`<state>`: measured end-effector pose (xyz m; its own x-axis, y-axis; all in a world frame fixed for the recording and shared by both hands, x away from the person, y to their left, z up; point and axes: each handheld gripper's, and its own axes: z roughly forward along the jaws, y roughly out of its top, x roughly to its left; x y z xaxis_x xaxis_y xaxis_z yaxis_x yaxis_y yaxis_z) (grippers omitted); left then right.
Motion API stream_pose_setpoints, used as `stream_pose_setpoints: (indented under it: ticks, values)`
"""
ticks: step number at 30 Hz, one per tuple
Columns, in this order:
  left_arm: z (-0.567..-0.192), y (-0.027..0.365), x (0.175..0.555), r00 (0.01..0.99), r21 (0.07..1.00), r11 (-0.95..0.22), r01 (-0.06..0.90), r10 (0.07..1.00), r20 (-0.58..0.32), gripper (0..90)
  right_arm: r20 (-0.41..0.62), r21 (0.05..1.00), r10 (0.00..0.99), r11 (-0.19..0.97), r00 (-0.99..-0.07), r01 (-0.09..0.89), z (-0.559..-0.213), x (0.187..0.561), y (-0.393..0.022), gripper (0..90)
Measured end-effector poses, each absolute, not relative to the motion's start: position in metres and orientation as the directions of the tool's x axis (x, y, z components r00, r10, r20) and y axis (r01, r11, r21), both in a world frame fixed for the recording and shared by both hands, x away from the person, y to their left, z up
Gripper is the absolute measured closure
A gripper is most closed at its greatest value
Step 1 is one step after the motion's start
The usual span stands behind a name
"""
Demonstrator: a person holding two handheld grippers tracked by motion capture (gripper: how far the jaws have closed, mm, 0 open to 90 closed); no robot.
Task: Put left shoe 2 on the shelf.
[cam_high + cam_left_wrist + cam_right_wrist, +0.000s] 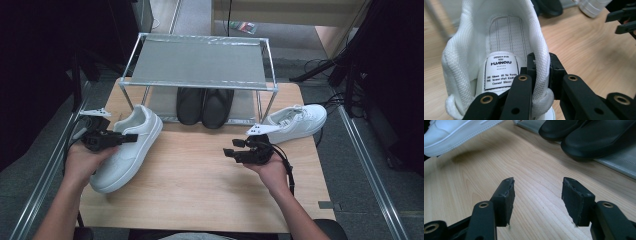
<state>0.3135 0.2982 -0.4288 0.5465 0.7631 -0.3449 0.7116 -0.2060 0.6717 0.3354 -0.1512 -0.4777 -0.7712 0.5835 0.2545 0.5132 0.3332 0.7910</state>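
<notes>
**White sneaker, left side of table**

White low-top sneaker [127, 147] with a thick white sole and a mesh-lined padded collar. The insole label reads "HUANOIU". It sits at about 9 o'clock on the wooden table, heel toward 7 o'clock and toe toward 1 o'clock, near the shoe rack's left leg. The toe end looks tilted up off the wood, with a shadow beneath it. The collar wall on its inner side is pinched from both sides.
</notes>
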Motion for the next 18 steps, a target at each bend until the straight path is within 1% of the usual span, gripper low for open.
stream_pose_setpoints:
  ticks: [2,4,5,6,9,11,12,18]
  values:
    - [-0.428,0.287,0.315,0.564,0.671,-0.225,0.707,0.751,-0.342,83.3,0.255,0.794,0.584,0.328,-0.771,0.512,-0.478,0.334,-0.151,45.0]
    - [-0.427,0.272,0.317,0.602,0.663,-0.269,0.698,0.723,-0.340,83.3,0.250,0.797,0.584,0.329,-0.772,0.507,-0.478,0.331,-0.152,45.0]
    - [-0.427,0.272,0.317,0.602,0.663,-0.269,0.698,0.723,-0.340,83.3,0.247,0.796,0.588,0.330,-0.770,0.508,-0.478,0.330,-0.152,45.0]
    - [-0.427,0.262,0.319,0.624,0.663,-0.290,0.690,0.703,-0.342,83.2,0.245,0.796,0.589,0.331,-0.770,0.507,-0.479,0.330,-0.153,45.0]
    - [-0.427,0.251,0.321,0.646,0.662,-0.307,0.684,0.676,-0.354,83.1,0.243,0.797,0.593,0.329,-0.768,0.506,-0.479,0.328,-0.154,45.0]
    - [-0.427,0.236,0.324,0.678,0.661,-0.343,0.668,0.647,-0.349,83.1,0.240,0.795,0.601,0.329,-0.763,0.509,-0.480,0.325,-0.157,45.0]
    - [-0.427,0.236,0.324,0.678,0.661,-0.343,0.668,0.647,-0.349,83.1,0.240,0.795,0.601,0.329,-0.763,0.509,-0.480,0.325,-0.157,45.0]
    - [-0.426,0.204,0.327,0.734,0.662,-0.409,0.628,0.592,-0.332,83.1,0.236,0.796,0.629,0.312,-0.741,0.518,-0.480,0.319,-0.168,45.0]
